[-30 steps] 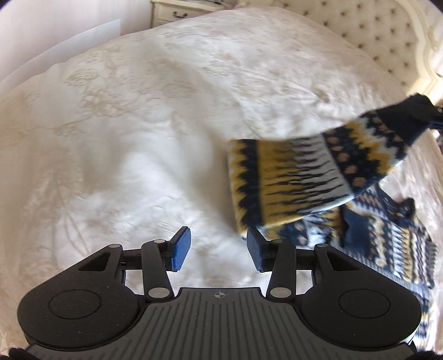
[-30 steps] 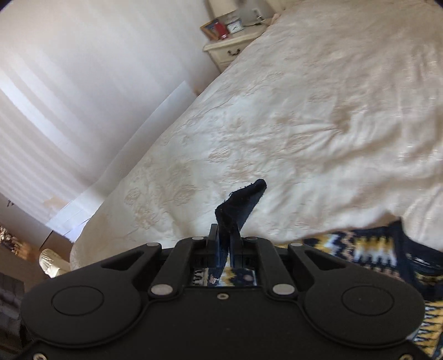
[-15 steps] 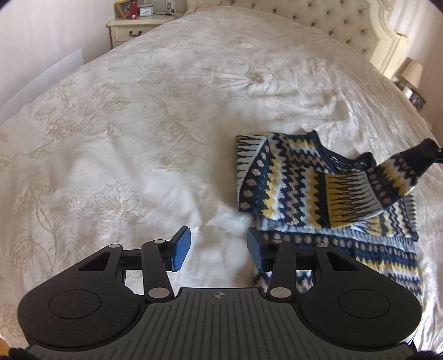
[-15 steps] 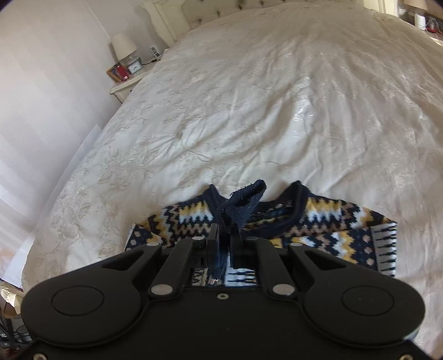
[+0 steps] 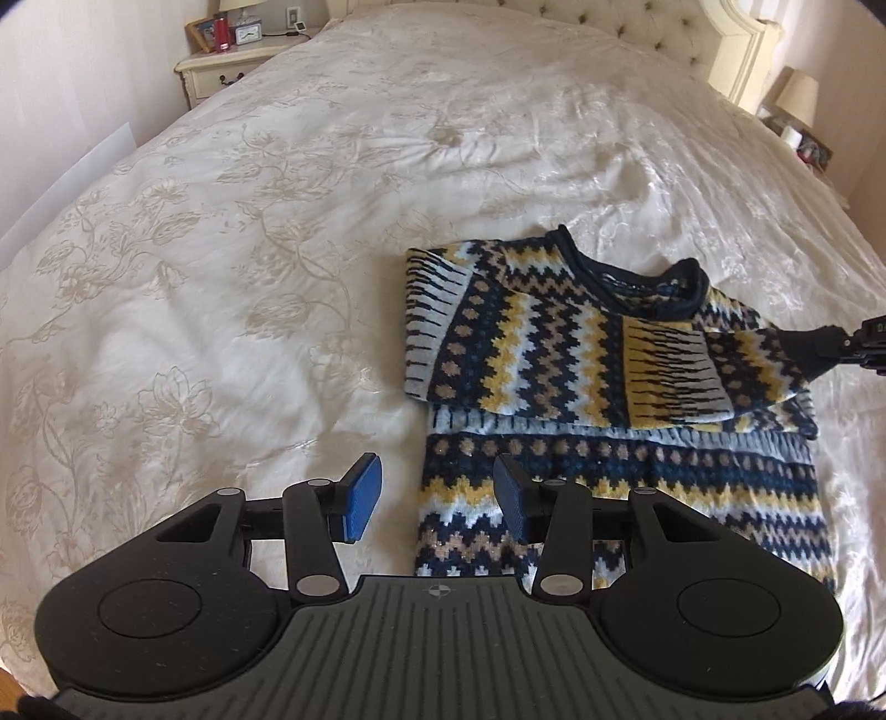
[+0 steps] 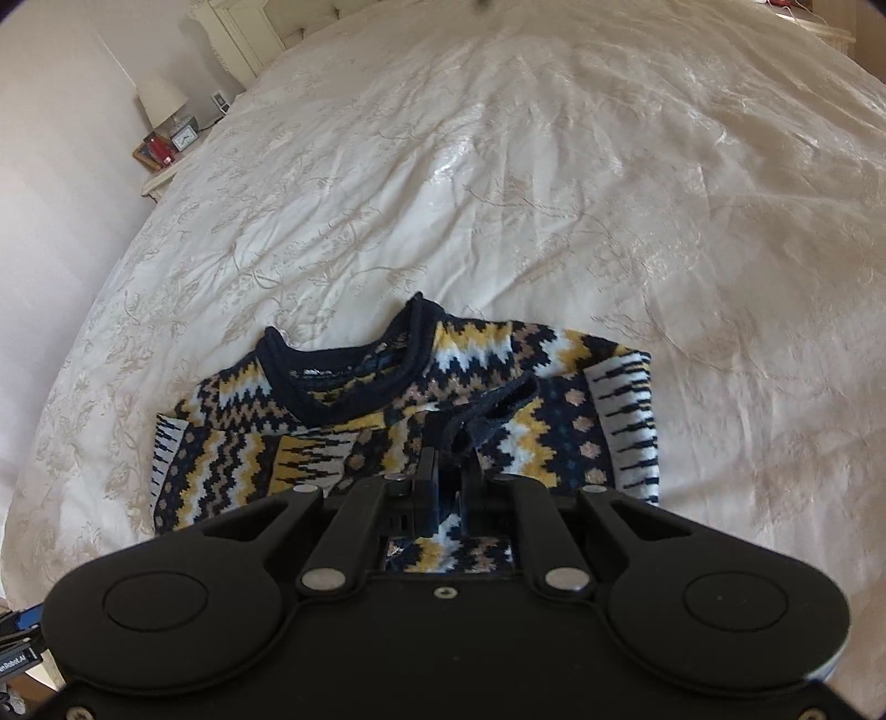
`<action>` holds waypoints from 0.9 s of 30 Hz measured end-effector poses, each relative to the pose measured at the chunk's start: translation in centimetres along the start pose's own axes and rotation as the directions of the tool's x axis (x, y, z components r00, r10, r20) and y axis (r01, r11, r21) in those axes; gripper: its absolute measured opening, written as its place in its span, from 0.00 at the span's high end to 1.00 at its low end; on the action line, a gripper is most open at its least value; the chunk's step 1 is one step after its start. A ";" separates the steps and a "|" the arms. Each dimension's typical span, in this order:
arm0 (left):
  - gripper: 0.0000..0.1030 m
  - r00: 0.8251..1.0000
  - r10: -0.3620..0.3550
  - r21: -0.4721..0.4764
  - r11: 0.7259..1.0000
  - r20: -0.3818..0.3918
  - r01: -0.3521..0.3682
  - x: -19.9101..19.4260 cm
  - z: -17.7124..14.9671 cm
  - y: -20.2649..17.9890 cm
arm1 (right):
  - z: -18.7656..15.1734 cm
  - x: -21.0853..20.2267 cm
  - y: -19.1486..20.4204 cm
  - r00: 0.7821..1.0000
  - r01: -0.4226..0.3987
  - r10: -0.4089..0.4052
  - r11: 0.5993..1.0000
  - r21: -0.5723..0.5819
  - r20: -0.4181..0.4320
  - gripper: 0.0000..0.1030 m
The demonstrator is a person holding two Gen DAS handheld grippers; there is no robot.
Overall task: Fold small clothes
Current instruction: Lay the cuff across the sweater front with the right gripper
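Note:
A small navy, yellow and white patterned sweater lies on the cream bedspread, one sleeve folded across its chest. My left gripper is open and empty, hovering just above the sweater's lower left hem. My right gripper is shut on the navy cuff of the sleeve, low over the chest; it shows at the right edge of the left wrist view. The sweater fills the lower middle of the right wrist view.
A nightstand with a clock and frames stands by the bed's far left corner. A tufted headboard and a lamp are at the back right. The bedspread stretches wide around the sweater.
My right gripper carried the sleeve across and down over the sweater's chest. My left gripper drew back from the sleeve and stayed open above the hem.

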State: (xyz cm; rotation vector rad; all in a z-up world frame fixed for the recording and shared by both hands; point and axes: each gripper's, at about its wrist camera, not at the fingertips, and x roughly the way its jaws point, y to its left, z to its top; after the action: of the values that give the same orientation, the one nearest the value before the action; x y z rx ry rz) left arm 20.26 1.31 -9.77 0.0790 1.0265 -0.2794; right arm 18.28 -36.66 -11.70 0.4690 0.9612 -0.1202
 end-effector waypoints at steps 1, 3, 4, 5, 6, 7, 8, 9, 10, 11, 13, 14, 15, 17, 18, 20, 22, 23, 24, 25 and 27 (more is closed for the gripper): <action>0.58 1.000 0.001 0.005 1.000 -0.006 -0.001 0.3 0.1 -0.1 | -0.4 0.3 -0.4 1.000 0.005 -0.005 1.000 0.002 -0.012 0.85; 0.58 1.000 0.000 0.013 1.000 -0.019 0.001 0.8 0.4 -0.3 | -1.1 1.1 -1.0 0.999 0.018 -0.018 1.000 0.014 -0.037 0.83; 0.58 1.000 0.000 0.017 1.000 -0.026 0.001 1.1 0.5 -0.4 | -1.4 1.6 -1.4 0.998 0.025 -0.024 0.999 0.023 -0.050 0.83; 0.58 0.999 0.000 0.021 1.000 -0.033 0.000 1.5 0.7 -0.4 | -1.8 2.0 -1.7 0.998 0.029 -0.027 0.999 0.033 -0.063 0.83; 0.58 0.999 0.001 0.025 1.000 -0.041 0.000 1.8 0.9 -0.4 | -2.2 2.4 -2.0 0.997 0.035 -0.032 0.999 0.040 -0.075 0.83; 0.58 0.999 0.000 0.028 1.000 -0.048 0.002 2.2 1.1 -0.5 | -2.5 2.7 -2.3 0.996 0.041 -0.037 0.998 0.044 -0.085 0.83; 0.58 0.998 -0.002 0.031 1.000 -0.055 0.004 2.6 1.3 -0.5 | -2.9 3.1 -2.6 0.994 0.048 -0.043 0.998 0.049 -0.098 0.83; 0.58 0.998 -0.004 0.034 0.999 -0.063 0.006 3.1 1.6 -0.5 | -3.2 3.4 -2.8 0.993 0.053 -0.047 0.997 0.053 -0.110 0.83; 0.58 0.997 -0.005 0.036 0.999 -0.071 0.008 3.5 1.9 -0.5 | -3.5 3.7 -3.0 0.991 0.058 -0.051 0.997 0.056 -0.121 0.83; 0.58 0.997 -0.007 0.038 0.999 -0.077 0.010 4.0 2.2 -0.6 | -3.7 3.9 -3.2 0.990 0.064 -0.056 0.996 0.057 -0.129 0.83; 0.58 0.996 -0.012 0.042 0.999 -0.086 0.016 5.0 3.0 -0.8 | -3.9 4.2 -3.5 0.988 0.071 -0.062 0.996 0.059 -0.139 0.83; 0.58 0.996 -0.015 0.044 0.999 -0.088 0.019 5.5 3.5 -0.9 | -3.9 4.3 -3.7 0.988 0.070 -0.061 0.996 0.062 -0.141 0.83; 0.58 0.996 -0.017 0.047 0.999 -0.089 0.022 6.0 3.9 -1.0 | -3.9 4.4 -3.8 0.988 0.072 -0.063 0.995 0.062 -0.143 0.83; 0.58 0.996 -0.022 0.054 0.998 -0.089 0.027 7.1 5.0 -1.4 | -3.6 4.2 -3.5 0.988 0.075 -0.068 0.996 0.042 -0.136 0.83; 0.58 0.996 -0.025 0.056 0.998 -0.088 0.030 7.5 5.5 -1.6 | -3.2 3.9 -3.1 0.990 0.076 -0.073 0.997 0.018 -0.121 0.83; 0.58 0.996 -0.031 0.059 0.998 -0.084 0.036 8.6 6.4 -1.9 | -2.5 2.8 -2.3 0.995 0.072 -0.073 0.997 -0.023 -0.061 0.83; 0.58 0.996 -0.037 0.054 0.998 -0.086 0.041 9.7 7.2 -2.3 | -2.0 1.7 -2.2 0.998 0.063 -0.063 0.998 -0.011 -0.009 0.83; 0.58 0.995 -0.038 0.050 0.998 -0.090 0.042 10.4 7.4 -2.4 | -1.9 1.7 -2.5 0.998 0.069 -0.069 0.998 0.001 -0.001 0.83; 0.58 0.995 -0.037 0.046 0.998 -0.097 0.042 11.0 7.7 -2.5 | -1.9 2.1 -2.9 0.996 0.084 -0.084 0.996 0.010 -0.011 0.83; 0.58 0.994 -0.036 0.041 0.998 -0.107 0.041 11.7 7.8 -2.6 | -2.0 2.8 -3.5 0.994 0.106 -0.105 0.994 0.018 -0.034 0.83; 0.58 0.992 -0.036 0.032 0.999 -0.125 0.041 12.8 8.0 -2.7 | -2.3 4.7 -4.8 0.984 0.159 -0.155 0.986 0.038 -0.092 0.83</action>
State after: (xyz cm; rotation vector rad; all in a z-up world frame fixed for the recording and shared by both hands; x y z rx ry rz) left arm 32.44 -5.29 -16.32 0.1086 1.1478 -0.3304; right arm 17.76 -39.41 -18.20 0.4426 1.0845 -0.2662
